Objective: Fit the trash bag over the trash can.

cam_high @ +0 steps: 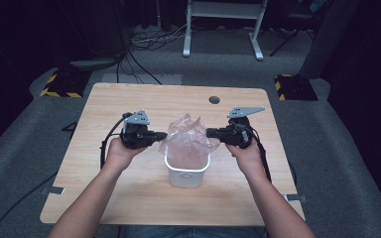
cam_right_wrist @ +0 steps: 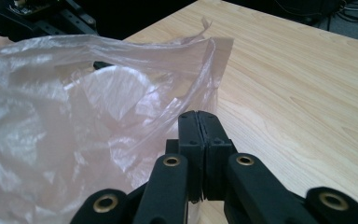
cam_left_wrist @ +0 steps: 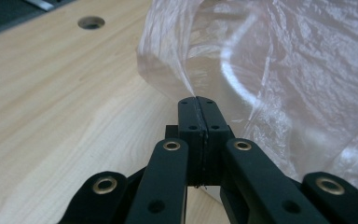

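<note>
A thin, translucent, crinkled plastic bag [cam_high: 186,136] is seen in the middle of the light wooden bench [cam_high: 129,198], and its lower part is set inside a small white plastic bin [cam_high: 187,173]. The upper part of the bag rises loosely above the rim of the bin and is spread to both sides.

The left tool [cam_high: 161,135] is held level in the person's left hand [cam_high: 121,151], and it is pointed toward the left edge of the bag. In the left gripper view, its two black jaws are pressed together, and a thin fold of the bag [cam_left_wrist: 186,88] is caught between their tips, so the left tool [cam_left_wrist: 198,100] is clenched on the bag. The pale curved rim of the bin [cam_left_wrist: 235,86] is visible through the plastic just behind the tips.

The right tool [cam_high: 211,132] is held level in the right hand [cam_high: 245,153], and it is pointed toward the right edge of the bag. In the right gripper view, its jaws are also closed tightly, and the right tool [cam_right_wrist: 199,114] meets the edge of the bag [cam_right_wrist: 74,116] at its tips; the film seems to be pinched there, although the exact point of the grip is partly hidden by the jaws themselves.

A round dark hole [cam_high: 214,99] is found in the bench top near its far edge, well apart from the bin.
</note>
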A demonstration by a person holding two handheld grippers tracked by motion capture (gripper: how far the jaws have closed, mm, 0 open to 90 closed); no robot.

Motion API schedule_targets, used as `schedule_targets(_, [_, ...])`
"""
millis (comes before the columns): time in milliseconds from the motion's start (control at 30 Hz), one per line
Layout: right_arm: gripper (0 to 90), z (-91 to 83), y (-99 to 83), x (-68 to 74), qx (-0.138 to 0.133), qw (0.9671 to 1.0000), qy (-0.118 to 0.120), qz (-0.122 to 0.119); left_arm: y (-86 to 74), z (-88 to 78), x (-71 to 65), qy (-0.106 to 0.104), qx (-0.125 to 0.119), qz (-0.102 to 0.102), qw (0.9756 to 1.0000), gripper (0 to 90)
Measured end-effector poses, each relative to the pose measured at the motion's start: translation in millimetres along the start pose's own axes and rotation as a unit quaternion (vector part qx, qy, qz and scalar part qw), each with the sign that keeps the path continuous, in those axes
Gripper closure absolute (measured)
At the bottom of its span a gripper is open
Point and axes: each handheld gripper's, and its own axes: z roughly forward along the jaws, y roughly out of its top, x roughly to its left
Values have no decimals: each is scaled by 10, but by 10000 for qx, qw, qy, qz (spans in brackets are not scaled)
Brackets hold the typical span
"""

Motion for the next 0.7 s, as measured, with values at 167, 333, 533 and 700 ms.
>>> schedule_targets(167, [899,-14,-86,-6,106,9999,-78,6,-77,112,-29,-163,265,35,9995,895])
schedule_targets(333, [883,-31,-173,-19,142,9998,-124,20,-138,112,-40,-24,247,-89,9997,811])
schedule_targets(533, [724,-186,-142,-17,-258,9993,-260,25,-92,-187,-16,109,-413,-279,9987,600])
schedule_targets(700, [629,-236,-100,-1,-571,9983,30,134,-27,-407,-47,-229,-1124,-442,9924,536])
